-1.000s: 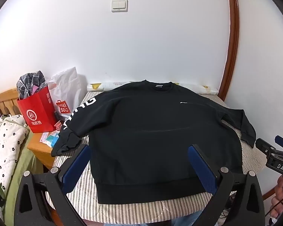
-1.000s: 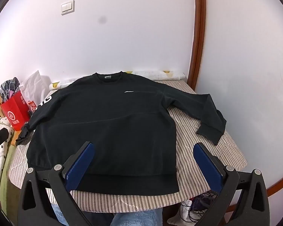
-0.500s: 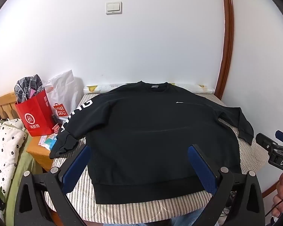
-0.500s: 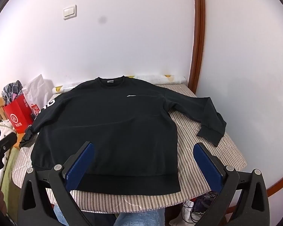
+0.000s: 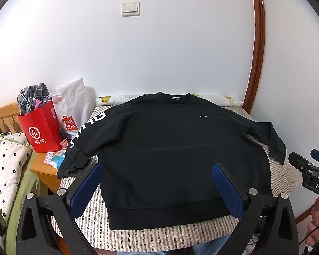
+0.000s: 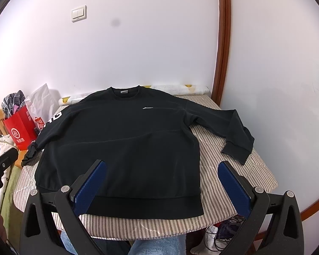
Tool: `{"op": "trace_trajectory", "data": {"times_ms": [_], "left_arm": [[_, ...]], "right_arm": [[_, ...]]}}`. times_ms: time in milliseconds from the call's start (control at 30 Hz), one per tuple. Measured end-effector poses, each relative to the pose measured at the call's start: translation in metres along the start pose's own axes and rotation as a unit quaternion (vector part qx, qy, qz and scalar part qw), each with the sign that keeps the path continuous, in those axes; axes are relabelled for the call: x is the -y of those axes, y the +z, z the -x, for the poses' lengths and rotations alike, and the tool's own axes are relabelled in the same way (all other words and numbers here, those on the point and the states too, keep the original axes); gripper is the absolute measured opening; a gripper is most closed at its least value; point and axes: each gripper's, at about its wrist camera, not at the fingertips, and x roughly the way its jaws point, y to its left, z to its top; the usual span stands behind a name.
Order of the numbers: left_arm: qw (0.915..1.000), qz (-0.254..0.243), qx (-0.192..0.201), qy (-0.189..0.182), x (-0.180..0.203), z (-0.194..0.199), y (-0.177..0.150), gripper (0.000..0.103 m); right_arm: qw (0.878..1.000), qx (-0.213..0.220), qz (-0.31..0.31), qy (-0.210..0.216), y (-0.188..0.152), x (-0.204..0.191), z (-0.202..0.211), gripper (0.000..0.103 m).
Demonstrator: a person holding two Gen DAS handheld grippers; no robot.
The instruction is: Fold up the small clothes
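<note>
A black sweatshirt lies spread flat, front up, on a striped table, collar toward the wall. It also shows in the right wrist view. Its left sleeve with white letters hangs over the table's left edge. Its right sleeve lies bent on the table. My left gripper is open and empty, held above the hem. My right gripper is open and empty, above the hem's right part.
A red paper bag and a white bag stand on a wooden bedside stand at left. A rolled sheet lies along the wall. A brown door frame rises at right. Cables lie on the floor.
Both grippers have drawn back and risen slightly, so the sweatshirt sits a little lower and smaller in view. The jaws stay open. The sweatshirt has not moved.
</note>
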Motion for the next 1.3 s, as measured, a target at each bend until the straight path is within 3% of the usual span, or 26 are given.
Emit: {"op": "trace_trajectory", "data": {"times_ms": [1300], "left_arm": [[0.9998, -0.016, 0.006, 0.005, 0.004, 0.008, -0.007, 0.103]], "right_arm": [[1.000, 0.006, 0.000, -0.006, 0.000, 0.004, 0.004, 0.103]]}}
